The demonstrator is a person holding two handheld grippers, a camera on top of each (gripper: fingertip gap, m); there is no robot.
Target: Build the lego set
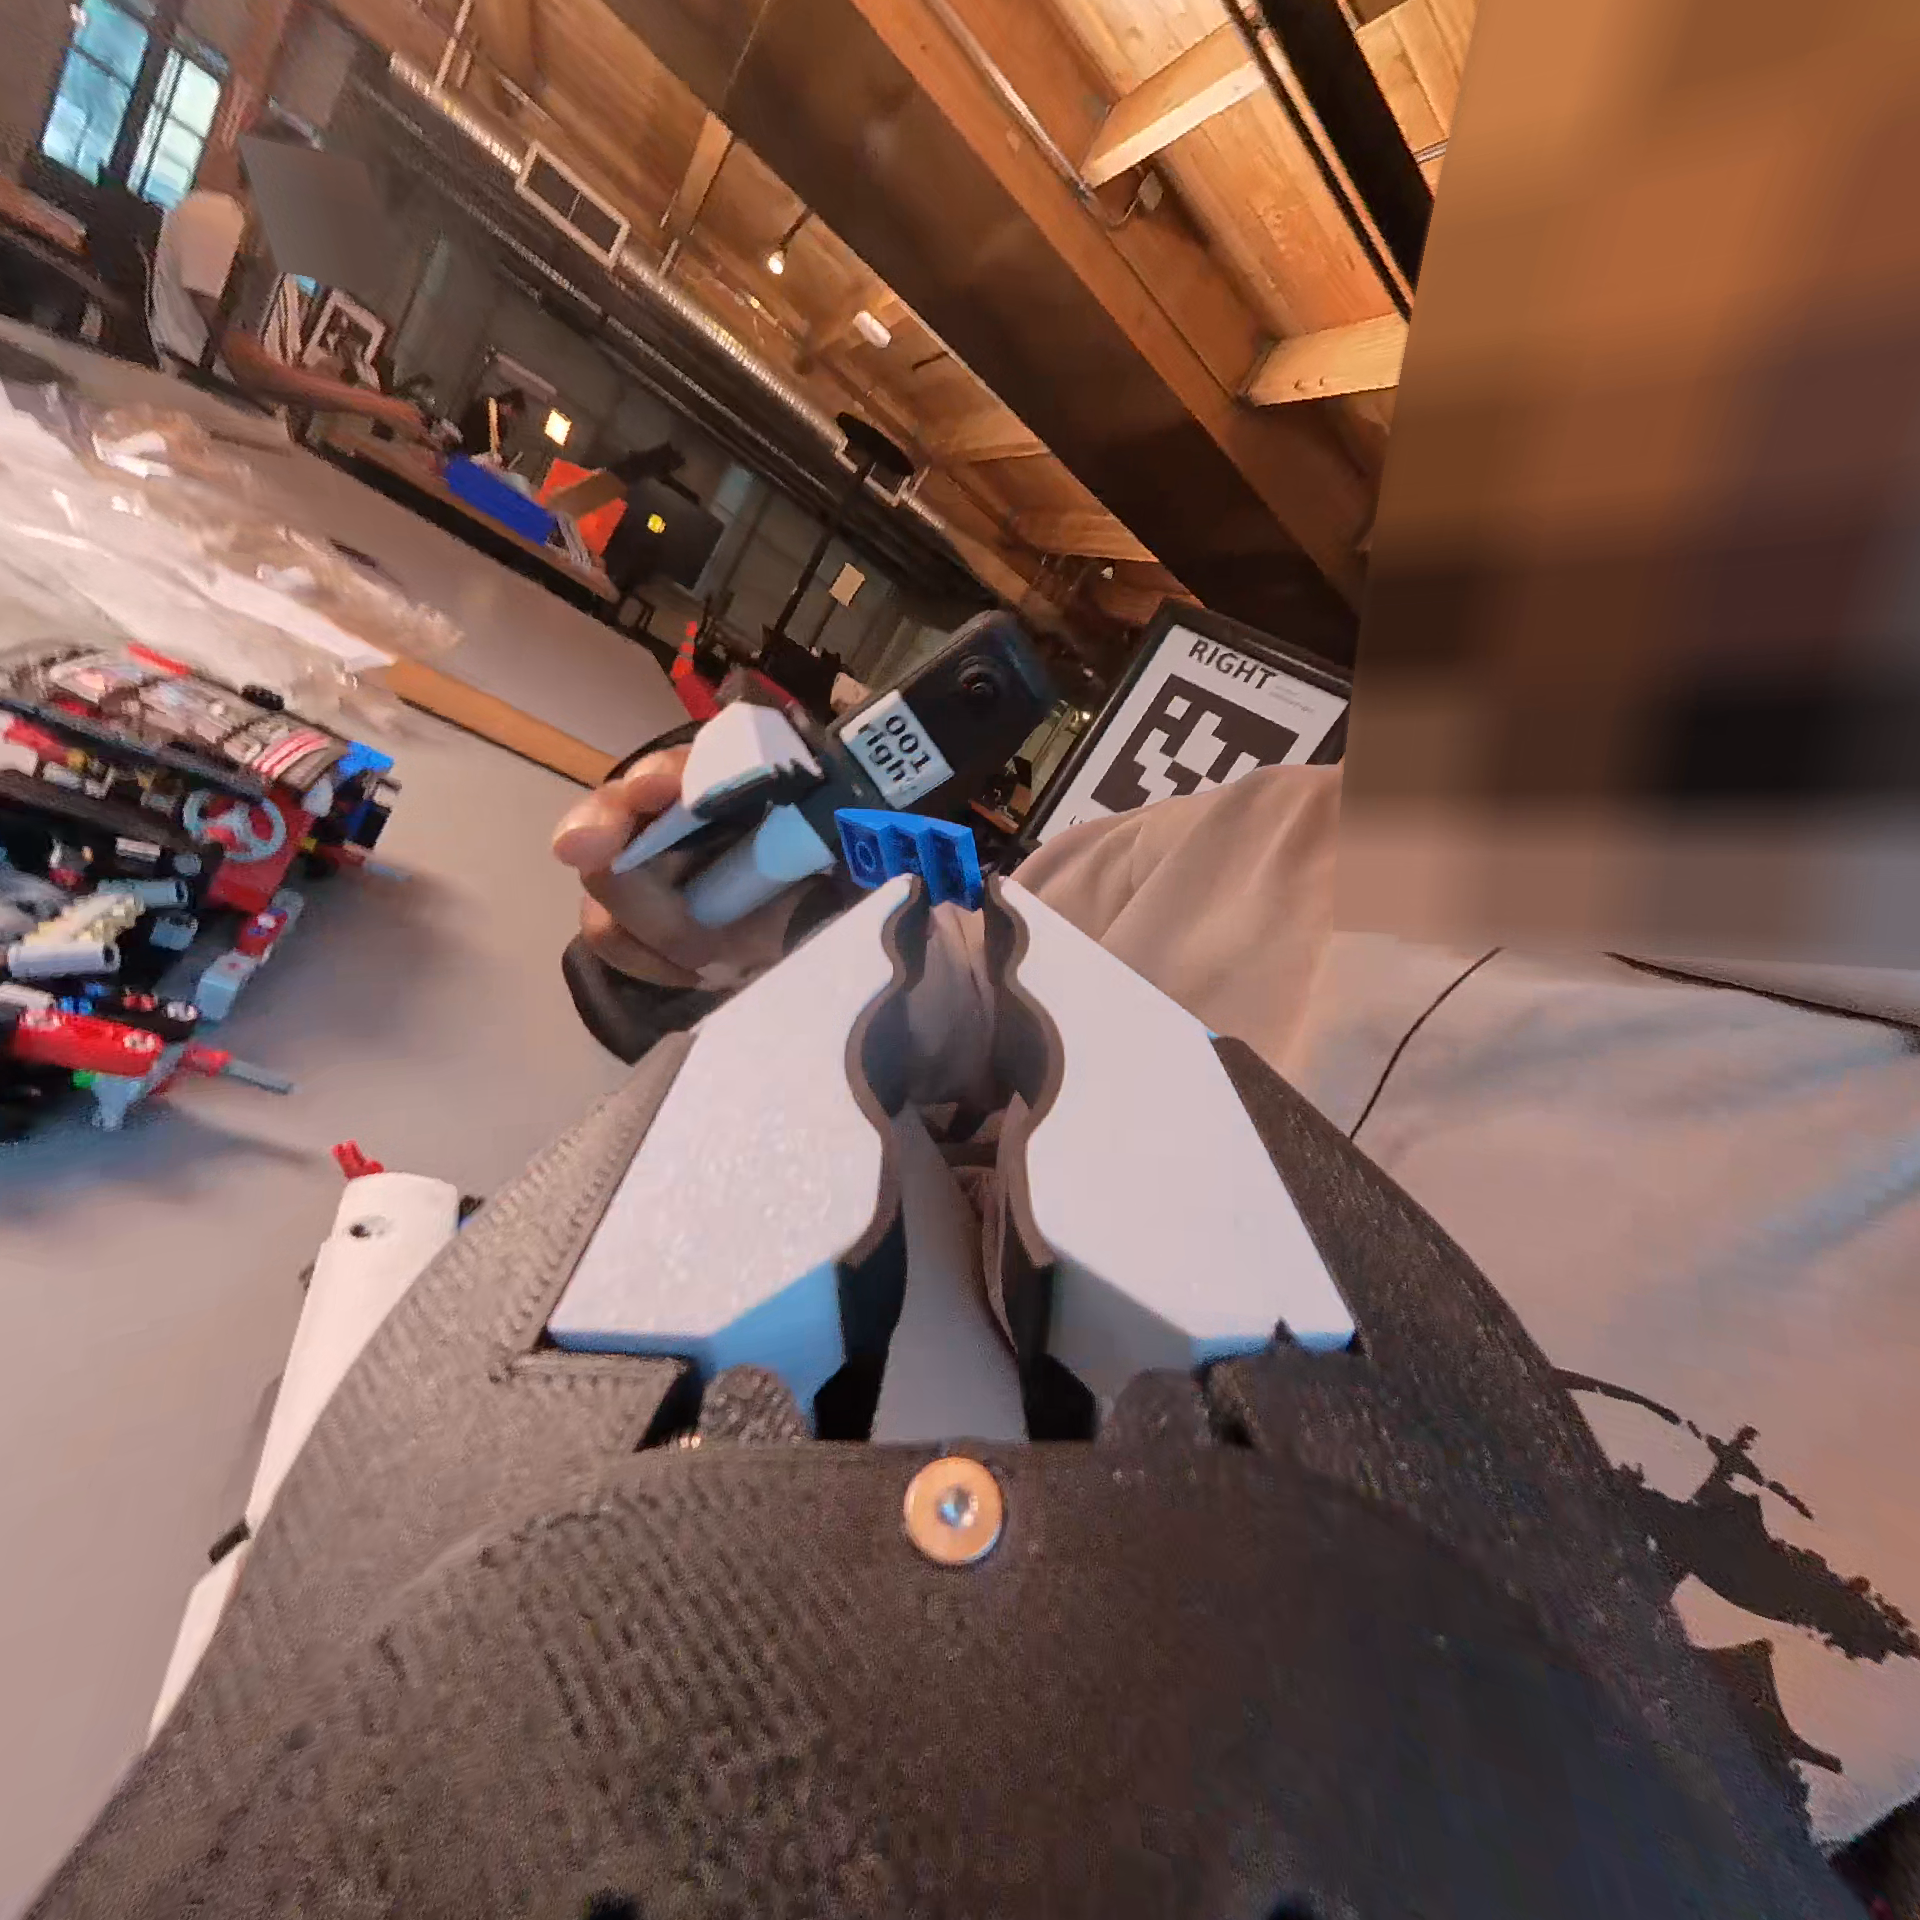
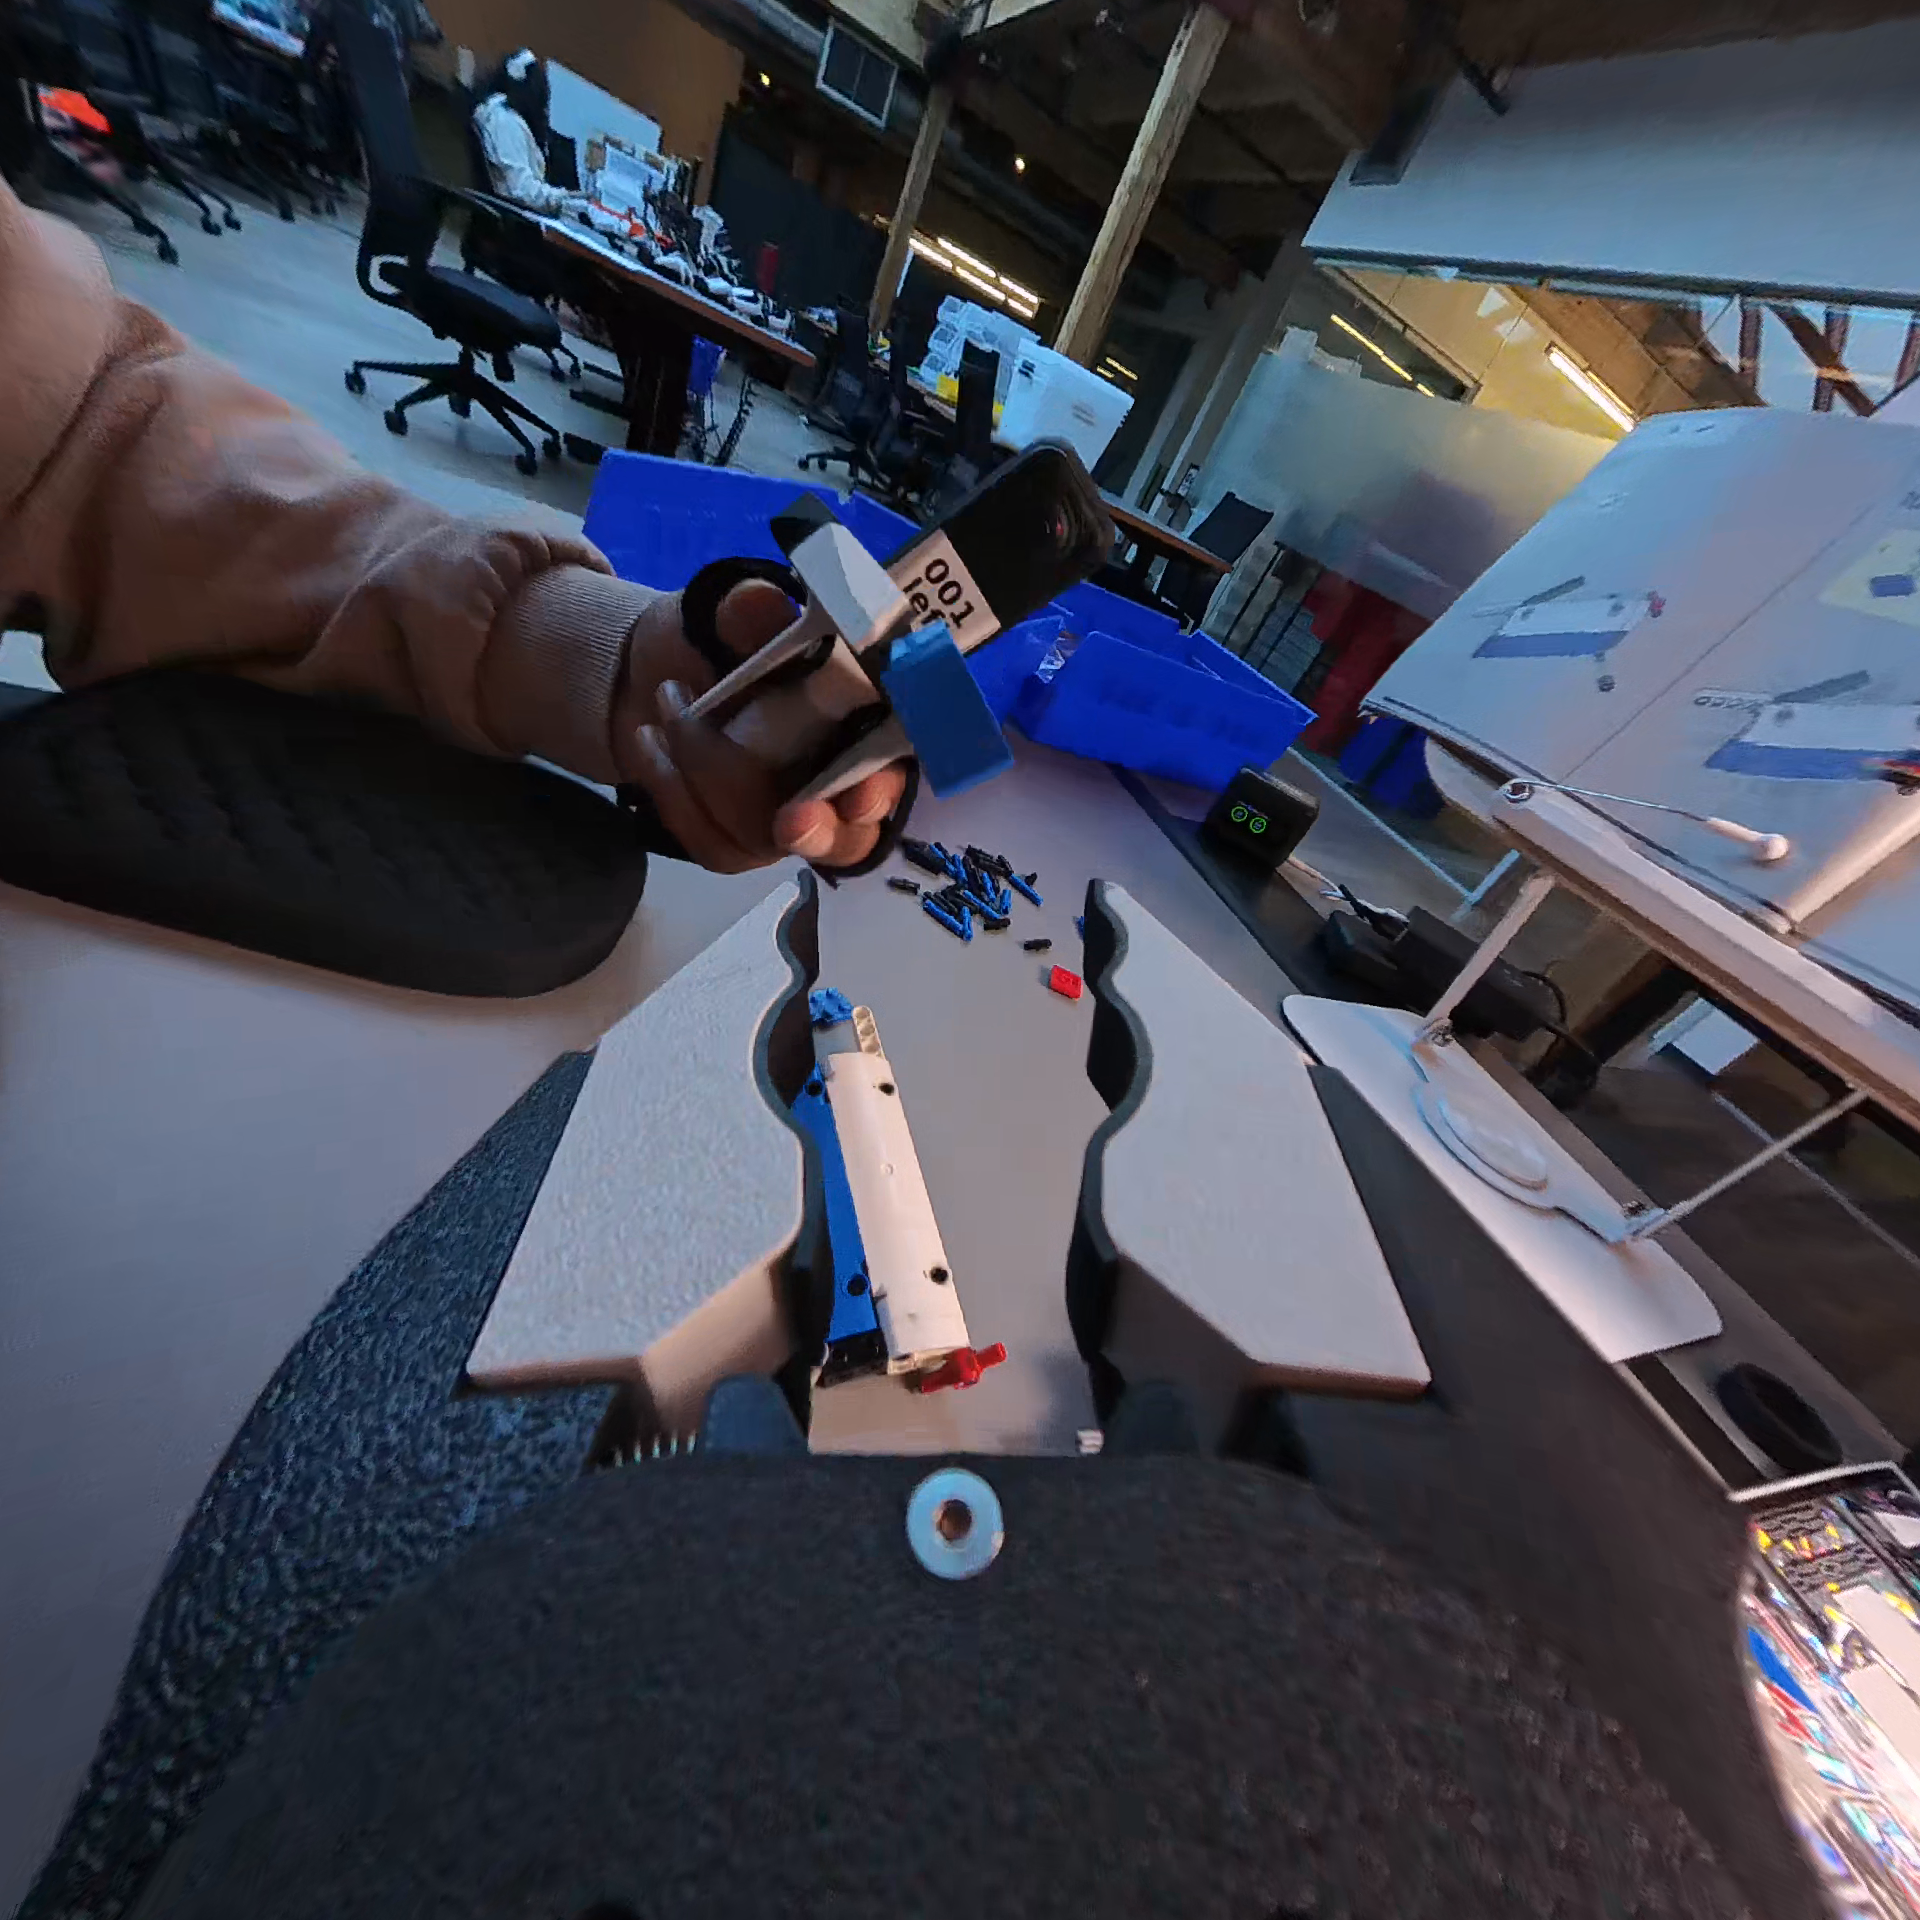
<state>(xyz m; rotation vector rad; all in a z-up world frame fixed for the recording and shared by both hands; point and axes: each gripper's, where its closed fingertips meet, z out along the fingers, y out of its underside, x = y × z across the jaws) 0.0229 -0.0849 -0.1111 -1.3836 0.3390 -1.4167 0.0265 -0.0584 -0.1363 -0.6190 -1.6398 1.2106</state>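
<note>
The left tool (image 1: pixel 951 883) is raised off the surface (image 1: pixel 436 1143) and pinches a small blue plate (image 1: pixel 912 852) at the very tips of its fingers; most of the plate stands out beyond them. That thin hold is the main risk, I judge: a slight twist or a knock against another part could spin the plate or send it flying.

The right tool (image 2: pixel 951 904) stands wide apart with nothing in it, low over the surface. Below its gap lies a white and blue beam assembly (image 2: pixel 883 1184) with a red pin (image 2: pixel 961 1366) at the near end, touching neither finger. If the plate belongs on that assembly, pressing it home while the assembly lies loose could make it skid or roll.

Farther out a scatter of blue and black pins (image 2: pixel 966 883) and a small red piece (image 2: pixel 1064 981) lie close; a sweep of either tool would scatter them. The half-built red model (image 1: pixel 208 800) sits well apart.
</note>
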